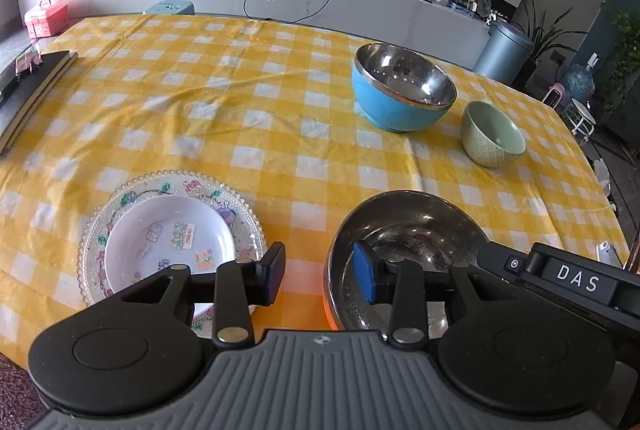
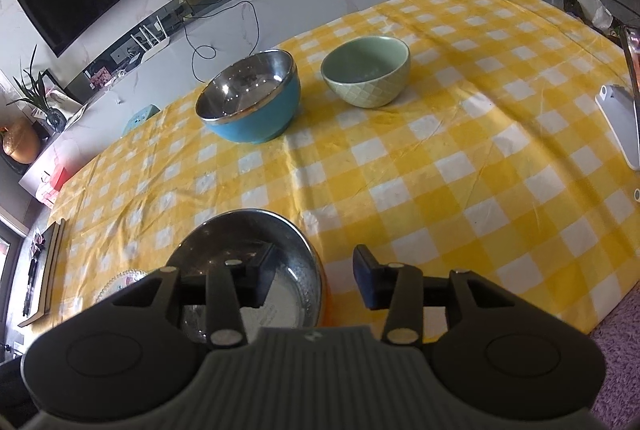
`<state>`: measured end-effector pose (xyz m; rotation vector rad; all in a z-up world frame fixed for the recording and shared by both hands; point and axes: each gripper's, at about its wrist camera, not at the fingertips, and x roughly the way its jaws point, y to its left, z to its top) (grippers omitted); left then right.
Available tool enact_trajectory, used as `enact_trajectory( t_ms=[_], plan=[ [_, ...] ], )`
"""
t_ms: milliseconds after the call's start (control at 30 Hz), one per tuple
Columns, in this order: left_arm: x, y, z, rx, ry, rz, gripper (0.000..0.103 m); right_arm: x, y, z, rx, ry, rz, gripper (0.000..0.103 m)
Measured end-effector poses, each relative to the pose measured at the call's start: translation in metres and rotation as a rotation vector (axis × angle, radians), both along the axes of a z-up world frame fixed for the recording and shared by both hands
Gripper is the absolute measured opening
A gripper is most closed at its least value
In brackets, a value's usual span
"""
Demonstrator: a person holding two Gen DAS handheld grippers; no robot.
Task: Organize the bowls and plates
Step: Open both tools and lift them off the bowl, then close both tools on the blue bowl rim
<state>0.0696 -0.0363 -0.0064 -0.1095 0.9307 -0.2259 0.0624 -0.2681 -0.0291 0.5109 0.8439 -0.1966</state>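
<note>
1. Left wrist view: your left gripper [image 1: 320,276] hangs released, its jaws spread, over the near edge of the yellow checked tablecloth [image 1: 248,118]. Take the steel bowl [image 1: 404,226] as landmark. One finger sits over its left rim and the other outside, probably so you can pinch that rim. Just left of the steel bowl, the white plate [image 1: 168,234] already lies nested on the beaded glass plate [image 1: 240,206], so I judge the plates sorted. Beyond the steel bowl stand the blue bowl [image 1: 400,98] and, to its right, the small green bowl [image 1: 492,134], both upright and apart.

2. Right wrist view: your right gripper [image 2: 310,276] is also released and grips nothing. Its left finger hovers over the steel bowl [image 2: 256,230]; the other is off its right rim. The blue bowl [image 2: 252,110] and green bowl [image 2: 366,70] wait beyond, unstacked.
</note>
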Motion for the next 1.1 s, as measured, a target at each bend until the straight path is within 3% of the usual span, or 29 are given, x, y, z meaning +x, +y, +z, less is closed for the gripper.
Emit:
enact_trajectory(
  t_ms=[667, 1100],
  plan=[
    [0.048, -0.011, 0.032, 0.045, -0.053, -0.072, 0.044, 0.045, -0.003, 0.025, -0.067, -0.043, 0.056, 0.043],
    [0.105, -0.03, 0.023, 0.044, -0.036, -0.114, 0.044, 0.101, -0.02, 0.019, -0.079, -0.035, 0.067, 0.043]
  ],
)
